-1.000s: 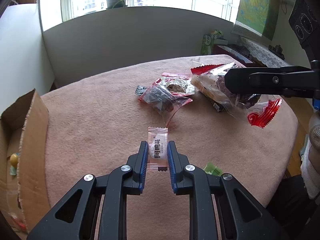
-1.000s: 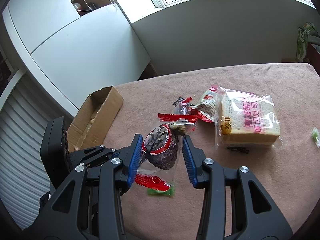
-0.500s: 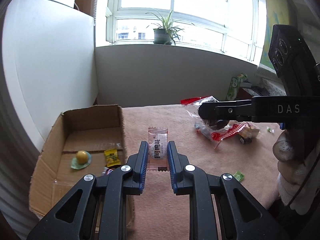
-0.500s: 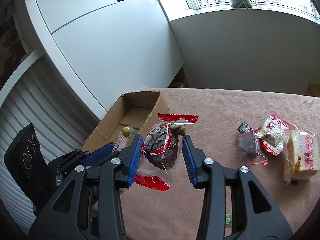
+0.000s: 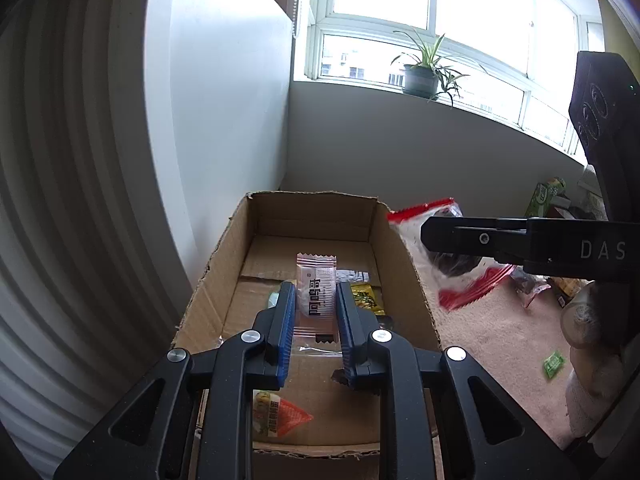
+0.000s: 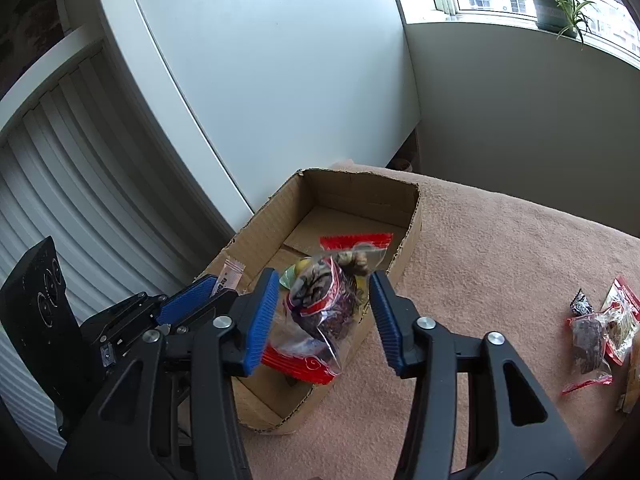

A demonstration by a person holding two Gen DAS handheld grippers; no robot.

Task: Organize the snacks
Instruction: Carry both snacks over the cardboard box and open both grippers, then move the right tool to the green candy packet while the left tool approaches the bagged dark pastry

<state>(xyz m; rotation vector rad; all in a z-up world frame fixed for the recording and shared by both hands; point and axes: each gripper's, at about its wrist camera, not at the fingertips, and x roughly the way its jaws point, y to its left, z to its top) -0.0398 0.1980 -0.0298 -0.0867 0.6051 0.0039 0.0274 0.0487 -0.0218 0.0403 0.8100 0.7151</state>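
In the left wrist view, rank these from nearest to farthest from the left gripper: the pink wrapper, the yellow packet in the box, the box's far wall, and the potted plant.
1. pink wrapper, clamped between the left gripper's fingers.
2. yellow packet, just right of the fingertips, on the cardboard box floor.
3. box's far wall, straight ahead.
4. potted plant, on the windowsill, upper right.
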